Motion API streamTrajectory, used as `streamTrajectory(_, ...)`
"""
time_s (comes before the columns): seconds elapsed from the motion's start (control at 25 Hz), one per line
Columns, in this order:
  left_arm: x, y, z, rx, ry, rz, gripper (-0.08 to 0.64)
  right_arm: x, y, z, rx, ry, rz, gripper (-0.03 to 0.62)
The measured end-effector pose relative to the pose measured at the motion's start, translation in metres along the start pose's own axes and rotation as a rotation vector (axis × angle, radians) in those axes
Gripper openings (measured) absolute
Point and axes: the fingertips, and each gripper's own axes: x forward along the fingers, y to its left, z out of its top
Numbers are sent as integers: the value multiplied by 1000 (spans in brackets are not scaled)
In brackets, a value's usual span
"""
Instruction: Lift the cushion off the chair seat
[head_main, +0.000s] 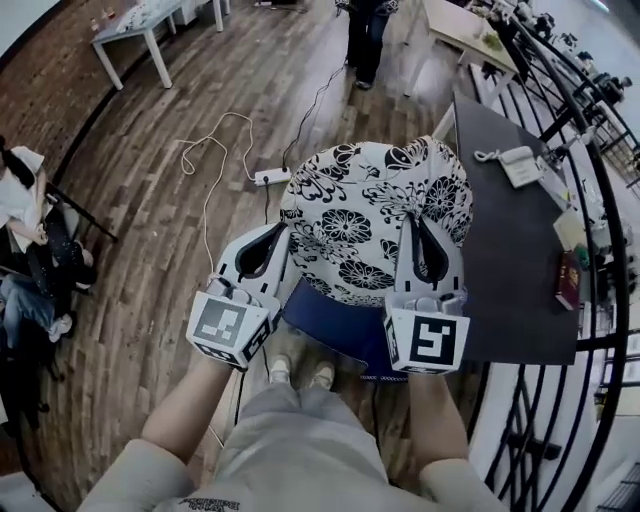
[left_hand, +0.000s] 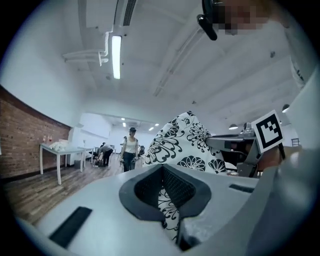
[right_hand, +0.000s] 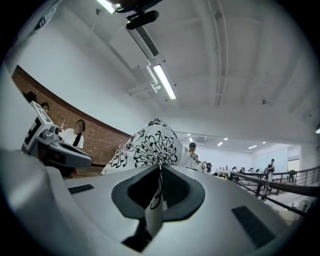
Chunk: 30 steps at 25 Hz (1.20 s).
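Note:
A round white cushion (head_main: 370, 215) with a black flower print hangs in the air, high above the floor. My left gripper (head_main: 277, 237) is shut on its left edge and my right gripper (head_main: 417, 224) is shut on its near right edge. In the left gripper view the cushion (left_hand: 187, 142) rises as a peak beyond the jaws, with fabric pinched between them. The cushion (right_hand: 150, 145) fills the middle of the right gripper view, a fold of it clamped between the jaws. Under the cushion a blue chair seat (head_main: 335, 325) shows, partly hidden.
A dark table (head_main: 505, 250) with a white phone (head_main: 518, 165) and a red book (head_main: 568, 280) stands at the right, a black railing (head_main: 590, 130) beyond it. A power strip (head_main: 270, 177) with cable lies on the wood floor. One person (head_main: 365, 35) stands ahead, another sits at the left (head_main: 25, 220).

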Motion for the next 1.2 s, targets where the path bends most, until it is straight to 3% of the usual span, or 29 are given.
streamTrajectory(0.24,-38,-11,57,93,-99,-59,5,-34,12,57,25,-58,-20,11)
streamTrajectory(0.36,-78,-42,51,112,-150,-86,5,-88,26,58,33,-99,-33,11)
streamTrajectory(0.48,-113,-62,39,96,-182,-55,5,-124,36,48,36,-126,-28,11)
streamTrajectory(0.68,-123,-58,51,50,-157,8,5,-121,33,52,47,-97,7,11)
streamTrajectory(0.8,-121,-57,58,62,-130,46,5,-121,33,52,57,-71,20,11)
streamTrajectory(1.2,-98,-65,48,63,-76,61,5,-115,32,36,143,-42,66,11)
